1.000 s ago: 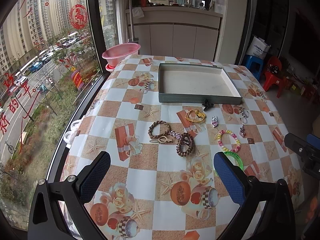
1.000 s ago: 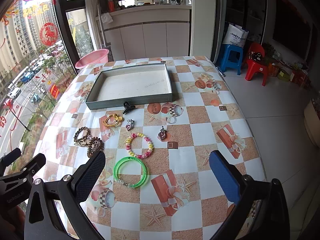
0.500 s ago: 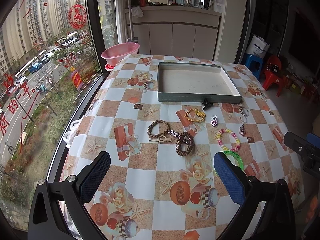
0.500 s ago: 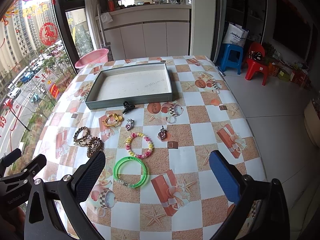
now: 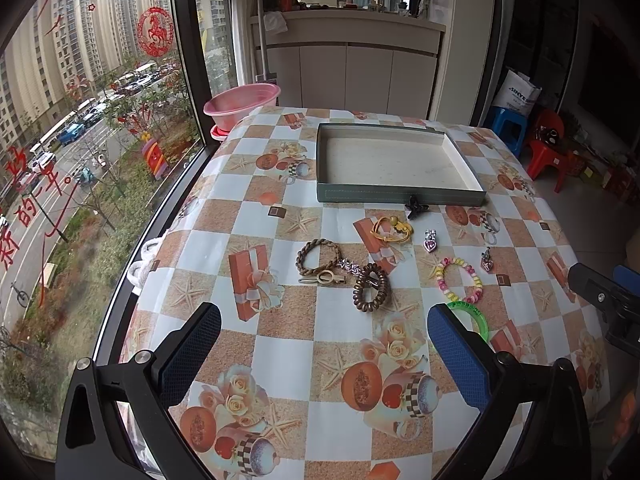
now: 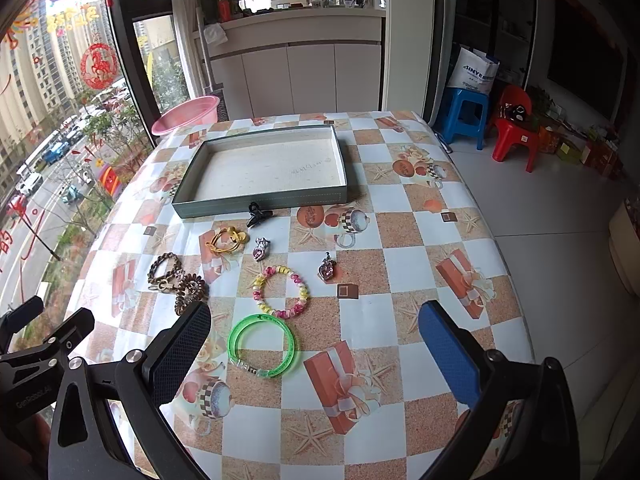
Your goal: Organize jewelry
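An empty grey tray (image 5: 400, 194) (image 6: 260, 204) stands at the far middle of the table. Jewelry lies in front of it: a black clip (image 5: 416, 207), a yellow bracelet (image 5: 392, 227), a braided brown bracelet (image 5: 318, 255), a brown coil tie (image 5: 371, 287), a pastel bead bracelet (image 6: 281, 291), two heart pendants (image 6: 260, 249) (image 6: 327, 268) and a green bangle (image 6: 262, 346). My left gripper (image 5: 324, 350) is open and empty above the near table. My right gripper (image 6: 314, 346) is open and empty, with the green bangle between its fingers' line of view.
A pink basin (image 5: 242, 104) sits at the table's far left corner by the window. A blue stool (image 6: 464, 114) and red chair (image 6: 516, 128) stand on the floor to the right. The table edge drops off at right.
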Demonstrator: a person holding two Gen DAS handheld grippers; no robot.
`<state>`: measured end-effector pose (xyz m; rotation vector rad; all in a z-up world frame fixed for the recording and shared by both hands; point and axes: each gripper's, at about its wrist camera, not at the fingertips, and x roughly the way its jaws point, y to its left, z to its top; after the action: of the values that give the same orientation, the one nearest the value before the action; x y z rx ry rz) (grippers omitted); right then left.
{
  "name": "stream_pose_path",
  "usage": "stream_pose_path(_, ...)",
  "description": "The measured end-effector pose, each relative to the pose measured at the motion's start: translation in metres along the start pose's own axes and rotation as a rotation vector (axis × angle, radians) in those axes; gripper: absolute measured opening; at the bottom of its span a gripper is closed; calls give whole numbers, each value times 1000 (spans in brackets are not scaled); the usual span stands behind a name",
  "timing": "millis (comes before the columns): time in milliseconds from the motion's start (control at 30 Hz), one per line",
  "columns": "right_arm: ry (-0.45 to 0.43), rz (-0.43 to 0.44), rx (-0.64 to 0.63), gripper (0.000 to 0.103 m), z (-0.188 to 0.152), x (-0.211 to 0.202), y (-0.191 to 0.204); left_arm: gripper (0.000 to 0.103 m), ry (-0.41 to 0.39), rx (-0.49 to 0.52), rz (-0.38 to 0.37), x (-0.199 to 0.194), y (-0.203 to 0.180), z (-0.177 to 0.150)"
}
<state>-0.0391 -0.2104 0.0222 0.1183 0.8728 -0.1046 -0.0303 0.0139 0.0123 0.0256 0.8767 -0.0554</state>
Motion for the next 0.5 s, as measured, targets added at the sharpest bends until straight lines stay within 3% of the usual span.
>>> stream_pose_path(500,0,0,-1,103,1,0,0,103,1,1,1,1,0,1)
